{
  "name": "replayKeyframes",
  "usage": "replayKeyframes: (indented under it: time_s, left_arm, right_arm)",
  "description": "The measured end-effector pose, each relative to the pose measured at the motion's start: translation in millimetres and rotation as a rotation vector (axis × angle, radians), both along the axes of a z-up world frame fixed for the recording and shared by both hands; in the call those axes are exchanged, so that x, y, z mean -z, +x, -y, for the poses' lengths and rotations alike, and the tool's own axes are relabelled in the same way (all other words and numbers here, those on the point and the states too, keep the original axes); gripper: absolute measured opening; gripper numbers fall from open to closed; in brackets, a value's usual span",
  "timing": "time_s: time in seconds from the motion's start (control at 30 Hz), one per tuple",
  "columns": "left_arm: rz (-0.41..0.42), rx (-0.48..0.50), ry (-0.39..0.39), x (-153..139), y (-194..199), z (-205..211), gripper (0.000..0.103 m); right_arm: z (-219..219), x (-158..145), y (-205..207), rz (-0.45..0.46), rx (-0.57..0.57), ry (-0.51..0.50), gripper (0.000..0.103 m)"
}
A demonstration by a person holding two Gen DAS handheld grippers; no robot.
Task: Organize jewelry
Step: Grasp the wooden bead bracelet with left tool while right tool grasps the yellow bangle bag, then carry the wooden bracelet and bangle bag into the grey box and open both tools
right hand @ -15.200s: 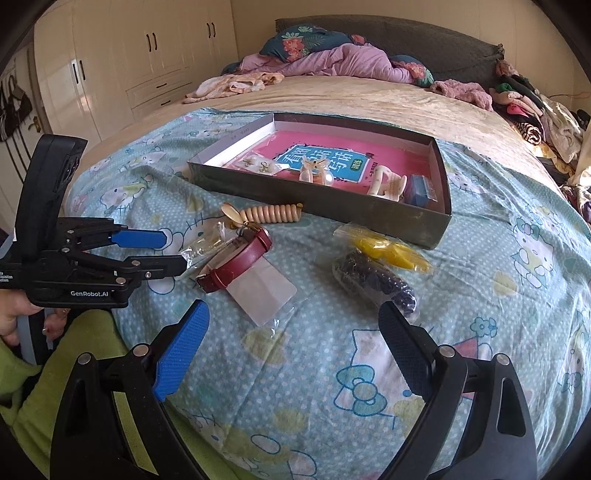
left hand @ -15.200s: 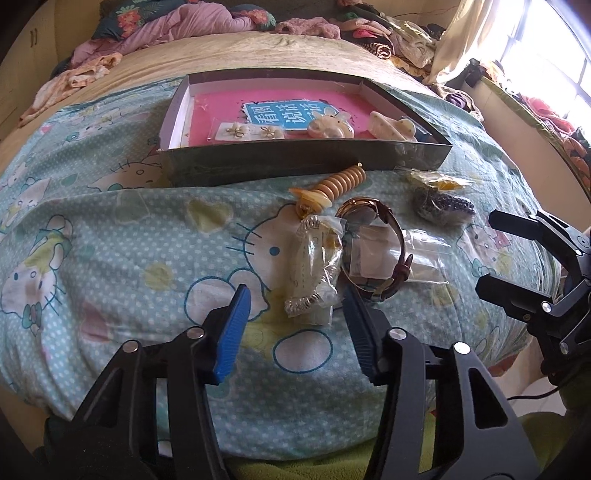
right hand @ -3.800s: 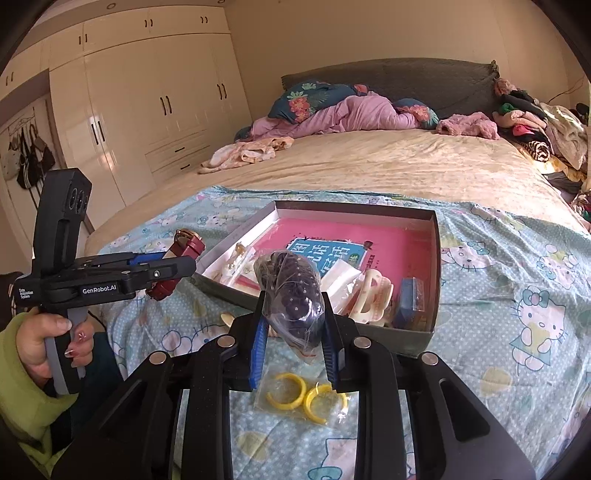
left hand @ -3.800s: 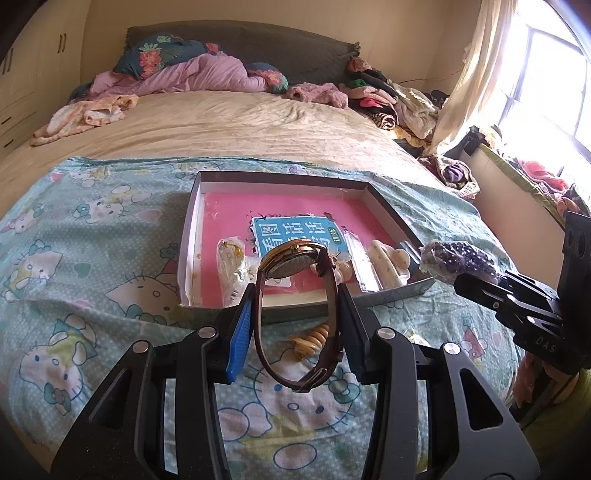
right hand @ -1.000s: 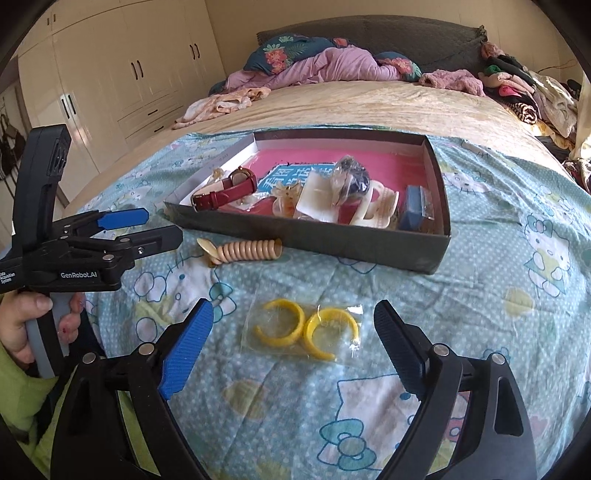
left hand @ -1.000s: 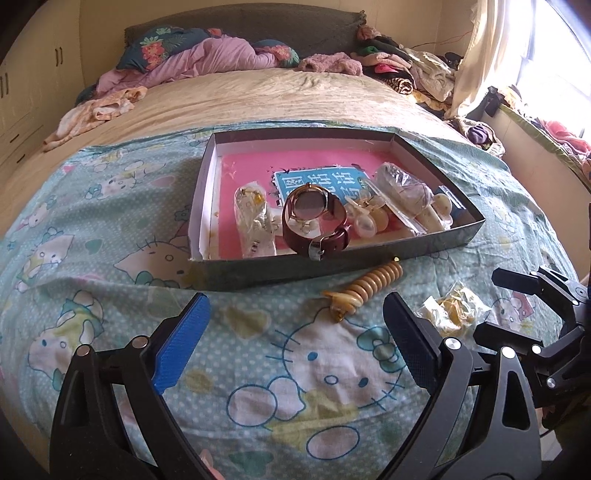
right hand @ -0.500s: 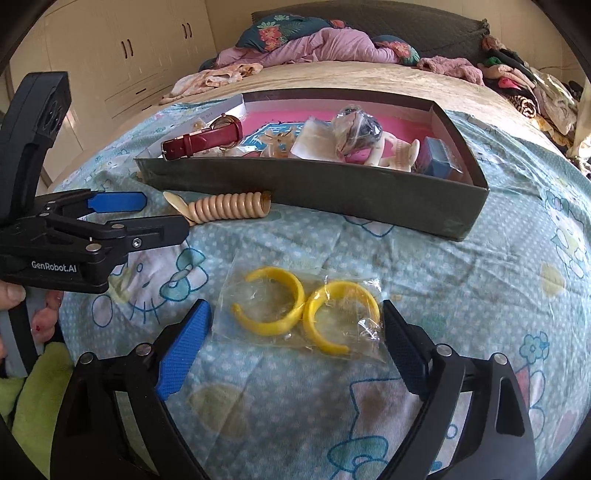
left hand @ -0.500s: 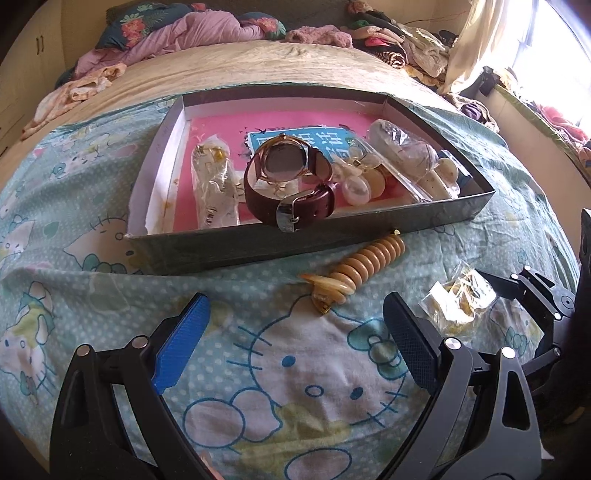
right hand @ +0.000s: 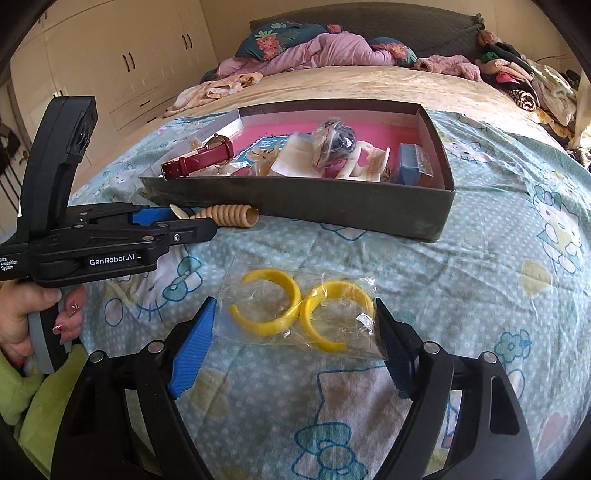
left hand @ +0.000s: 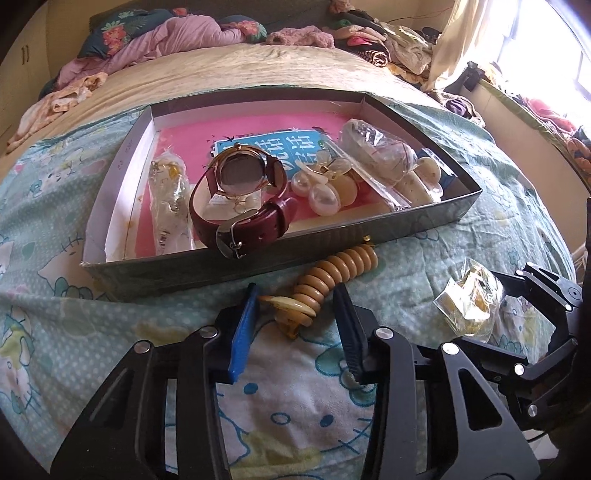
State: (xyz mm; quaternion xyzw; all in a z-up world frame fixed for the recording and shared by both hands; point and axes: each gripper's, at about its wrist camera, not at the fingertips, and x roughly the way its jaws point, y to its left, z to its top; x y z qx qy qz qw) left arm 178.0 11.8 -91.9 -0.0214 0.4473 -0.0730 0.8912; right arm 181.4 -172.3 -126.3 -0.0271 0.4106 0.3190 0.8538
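Room was a lived-in bedroom. Big bed [right hand: 369, 88] with a beige cover, and a teal cartoon-cat sheet [right hand: 517, 280] spread over the near end. Dark grey headboard [right hand: 369, 18] against a plain cream wall [right hand: 229, 18], with a floral pillow [right hand: 273, 40] and a crumpled pink quilt [right hand: 325, 51] bunched up there. Cream built-in wardrobes [right hand: 129, 62] along one side. Clothes heaped [left hand: 388, 33] by the sunlit window [left hand: 546, 33] and its pale curtain [left hand: 458, 40].
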Motion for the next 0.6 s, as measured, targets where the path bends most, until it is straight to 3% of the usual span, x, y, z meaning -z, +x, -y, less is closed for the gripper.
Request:
replayKeyframes:
  time_s: [0.07,0.33,0.6]
  left_arm:
    - [0.012,0.01,0.0,-3.4,-4.4,1.2,0.026]
    - [0.06,0.046,-0.053,-28.2,-35.2,-0.5,0.024]
    - [0.157,0.005,-0.107,-66.4,-49.6,-20.2,0.024]
  right_arm:
    - [2.0,-3.6,-0.7,0.006,-0.004,0.005,0.08]
    - [8.2,-25.4,-6.5,0.045,-0.004,0.044,0.08]
    - [18.5,-50.8,-1.5,0.109,0.013,0.075,0.08]
